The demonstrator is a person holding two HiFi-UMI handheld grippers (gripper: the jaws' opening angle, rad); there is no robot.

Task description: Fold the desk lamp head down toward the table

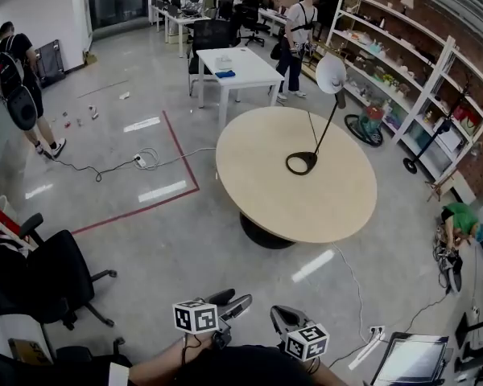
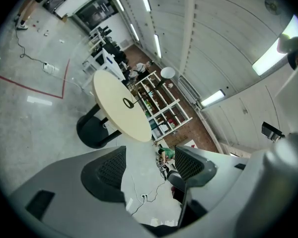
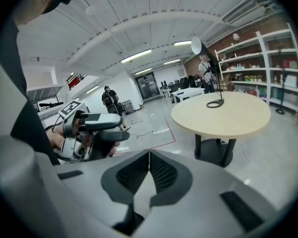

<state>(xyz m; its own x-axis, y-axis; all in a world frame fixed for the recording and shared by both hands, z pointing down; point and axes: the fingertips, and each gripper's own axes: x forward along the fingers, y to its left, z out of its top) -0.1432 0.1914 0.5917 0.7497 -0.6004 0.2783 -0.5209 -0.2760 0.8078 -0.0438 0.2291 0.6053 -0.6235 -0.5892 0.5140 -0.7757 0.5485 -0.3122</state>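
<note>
Desk lamp (image 1: 339, 100) on the round table (image 1: 306, 215), right of the top's middle and toward its far side. Black ring base (image 1: 293, 168) flat on the beige top, thin stem leaning up to the right and far. White lamp head (image 1: 331, 74) high at the end of the stem, well above the table, not folded down.

Left gripper (image 1: 243, 302) low at the near edge of the head view (marker cube on its back, toward the person), pointing far and a little right. Jaws apart in the left gripper view, ribbed pads (image 2: 111, 167) facing each other across a wide gap, only grey floor (image 1: 169, 240) showing between them. Right gripper (image 1: 278, 314) just right of it, close beside. Jaws together in the right gripper view, the two ribbed pads touching along one straight line, holding no object. Round table and lamp far off to the right in that same view, left gripper at the left of it. Both grippers well apart from the table and from the lamp.

Around: black office chair (image 1: 60, 276) near left, red line (image 1: 182, 153) on the floor left of the round table, white rectangular table (image 1: 237, 64) farther back, white shelves (image 1: 419, 79) along the right wall. Person with a backpack (image 1: 16, 75) far left, another person (image 1: 299, 30) standing far by the shelves, one in green (image 1: 460, 218) low on the floor at the right.
</note>
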